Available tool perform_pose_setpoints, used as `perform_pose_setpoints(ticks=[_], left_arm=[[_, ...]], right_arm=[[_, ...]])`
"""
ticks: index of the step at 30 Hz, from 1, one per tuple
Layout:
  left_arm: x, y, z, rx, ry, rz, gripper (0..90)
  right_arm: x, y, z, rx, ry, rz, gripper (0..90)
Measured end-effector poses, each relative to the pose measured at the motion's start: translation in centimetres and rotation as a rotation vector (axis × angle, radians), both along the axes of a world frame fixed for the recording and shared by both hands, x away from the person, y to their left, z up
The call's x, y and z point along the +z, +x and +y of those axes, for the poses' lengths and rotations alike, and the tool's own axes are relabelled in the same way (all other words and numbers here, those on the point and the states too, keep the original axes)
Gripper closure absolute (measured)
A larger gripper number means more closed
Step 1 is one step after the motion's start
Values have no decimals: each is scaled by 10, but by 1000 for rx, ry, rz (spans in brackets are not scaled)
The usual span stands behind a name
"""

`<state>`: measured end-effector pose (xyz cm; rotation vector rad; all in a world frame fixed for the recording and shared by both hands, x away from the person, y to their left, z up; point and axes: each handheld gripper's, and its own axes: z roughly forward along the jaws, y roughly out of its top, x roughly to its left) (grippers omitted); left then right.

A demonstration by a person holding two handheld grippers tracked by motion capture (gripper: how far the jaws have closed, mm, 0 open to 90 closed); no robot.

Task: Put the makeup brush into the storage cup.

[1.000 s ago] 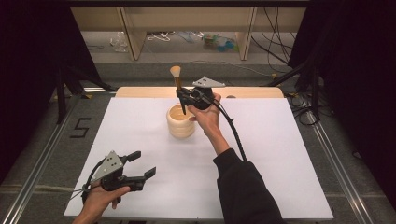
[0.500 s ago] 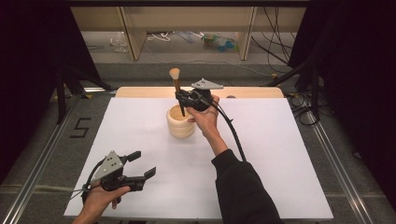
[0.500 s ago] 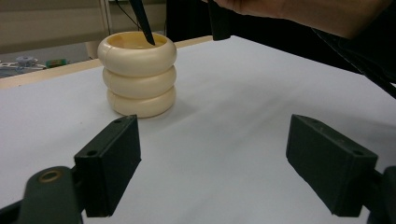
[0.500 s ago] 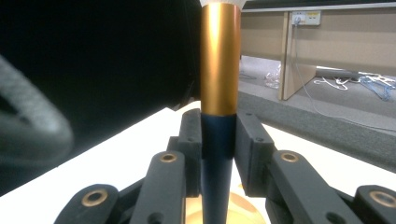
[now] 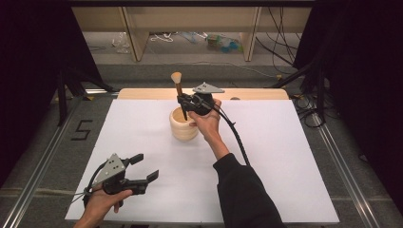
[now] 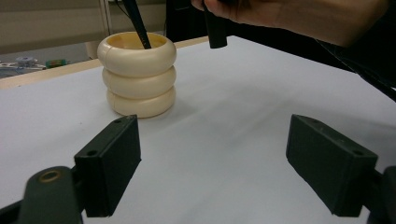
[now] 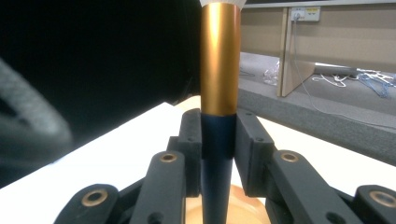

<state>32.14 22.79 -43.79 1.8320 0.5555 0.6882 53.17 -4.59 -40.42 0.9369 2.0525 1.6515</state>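
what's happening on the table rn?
A person works with a hand-held gripper in each hand. The right hand-held gripper is shut on a brush, holding it upright with its dark handle tip down inside the cream ribbed cup. The left hand-held gripper rests open on the white table, nearer the person.

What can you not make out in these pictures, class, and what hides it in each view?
- Brush bristles: cut off by the top edge, right gripper view.
- Brush tip: hidden inside the cream holder, high view and left gripper view.
- Right claw: cut off by the top edge, left gripper view.
- Clutter under the far shelf: too small, high view.
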Motion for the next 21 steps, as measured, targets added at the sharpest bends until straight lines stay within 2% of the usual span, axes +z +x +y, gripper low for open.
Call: perform_pose_setpoints(ticks=[2, 3, 5, 6, 12, 13, 14, 21], left_arm=[[0, 0, 0, 1, 1, 0, 178], [0, 0, 0, 0, 1, 0, 178], [-1, 1, 0, -10, -5, -9, 178], [0, 0, 0, 0, 1, 1, 178], [0, 0, 0, 0, 0, 1, 178], [0, 1, 0, -6, -3, -4, 178], [0, 0, 0, -2, -1, -1, 178], [0, 0, 0, 0, 0, 1, 178]], right_arm=[[-2, 0, 0, -2, -5, 3, 745], [-3, 1, 0, -2, -4, -12, 745], [-5, 1, 0, -2, -8, -1, 745], [-5, 1, -1, -1, -10, -10, 745], [-8, 2, -1, 2, -10, -9, 745], [-8, 1, 0, 1, -7, 5, 745], [-9, 1, -1, 0, -11, -6, 745], [-13, 1, -1, -1, -9, 0, 745]])
